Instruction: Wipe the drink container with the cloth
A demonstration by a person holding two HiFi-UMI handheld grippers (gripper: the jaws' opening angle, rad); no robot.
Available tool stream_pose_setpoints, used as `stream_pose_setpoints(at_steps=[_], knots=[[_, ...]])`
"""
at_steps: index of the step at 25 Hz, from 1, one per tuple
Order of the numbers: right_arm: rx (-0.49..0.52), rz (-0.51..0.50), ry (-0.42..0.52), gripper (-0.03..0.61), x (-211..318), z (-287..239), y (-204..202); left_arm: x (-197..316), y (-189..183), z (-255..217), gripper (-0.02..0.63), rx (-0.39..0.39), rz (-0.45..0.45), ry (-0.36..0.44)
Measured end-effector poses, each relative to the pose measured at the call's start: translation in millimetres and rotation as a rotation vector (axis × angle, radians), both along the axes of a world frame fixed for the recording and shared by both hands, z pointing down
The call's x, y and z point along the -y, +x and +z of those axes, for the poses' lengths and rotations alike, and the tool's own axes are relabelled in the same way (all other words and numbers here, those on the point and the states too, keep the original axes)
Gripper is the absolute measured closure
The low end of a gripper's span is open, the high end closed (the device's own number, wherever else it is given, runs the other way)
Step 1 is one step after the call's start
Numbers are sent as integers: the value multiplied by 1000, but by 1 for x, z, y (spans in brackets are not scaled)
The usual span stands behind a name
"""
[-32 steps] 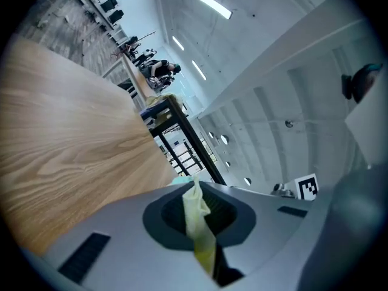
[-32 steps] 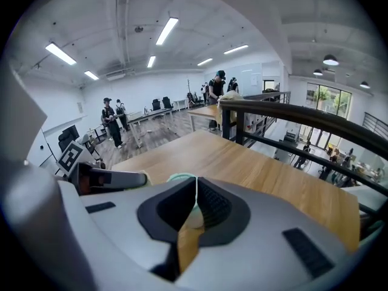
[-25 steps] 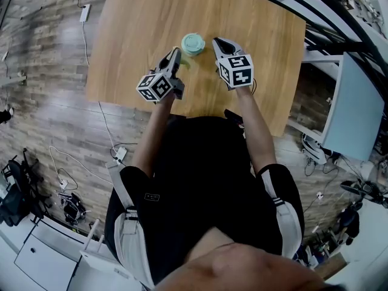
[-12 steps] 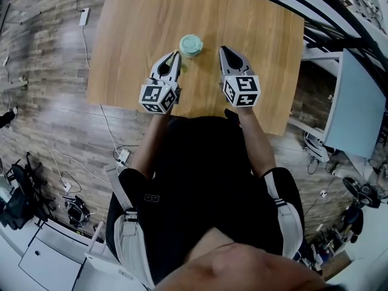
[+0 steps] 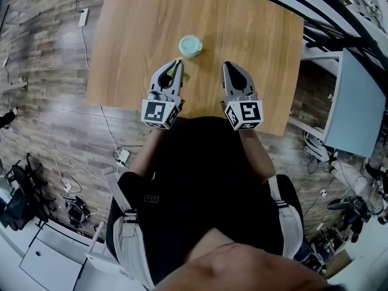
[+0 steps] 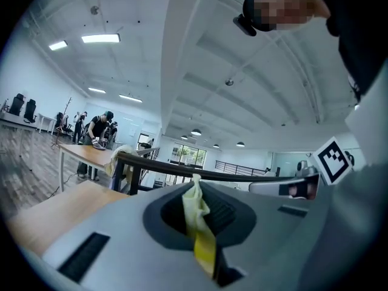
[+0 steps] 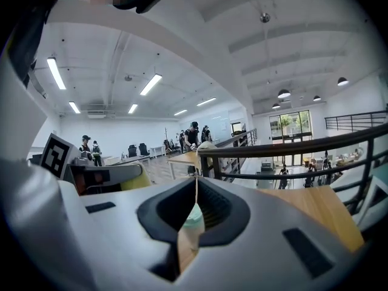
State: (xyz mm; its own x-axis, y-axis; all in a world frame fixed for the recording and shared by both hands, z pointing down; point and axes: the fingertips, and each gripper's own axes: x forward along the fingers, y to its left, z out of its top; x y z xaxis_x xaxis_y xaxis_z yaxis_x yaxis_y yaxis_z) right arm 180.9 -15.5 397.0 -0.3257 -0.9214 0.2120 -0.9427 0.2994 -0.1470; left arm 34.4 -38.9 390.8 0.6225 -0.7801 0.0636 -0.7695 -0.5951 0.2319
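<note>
Lidded cup (image 5: 190, 45) stands on the table (image 5: 260, 29).
My left tongs (image 5: 177, 62) pinch the yellow cloth (image 6: 197, 214); right tongs (image 5: 227, 65) closed, empty.

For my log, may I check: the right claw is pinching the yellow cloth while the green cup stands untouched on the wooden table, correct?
Not quite: the left claw pinches the yellow cloth, as the left gripper view shows; the right claw is shut on nothing. The green cup does stand untouched on the wooden table.
</note>
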Motion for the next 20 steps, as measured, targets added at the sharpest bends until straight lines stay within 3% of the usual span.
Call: stream_pose_setpoints(at_steps=[7, 20], knots=[[96, 35, 13, 546, -14, 10, 6, -12, 5, 17, 583, -4, 14, -41], [69, 41, 10, 548, -17, 10, 4, -9, 5, 15, 581, 0, 8, -28]])
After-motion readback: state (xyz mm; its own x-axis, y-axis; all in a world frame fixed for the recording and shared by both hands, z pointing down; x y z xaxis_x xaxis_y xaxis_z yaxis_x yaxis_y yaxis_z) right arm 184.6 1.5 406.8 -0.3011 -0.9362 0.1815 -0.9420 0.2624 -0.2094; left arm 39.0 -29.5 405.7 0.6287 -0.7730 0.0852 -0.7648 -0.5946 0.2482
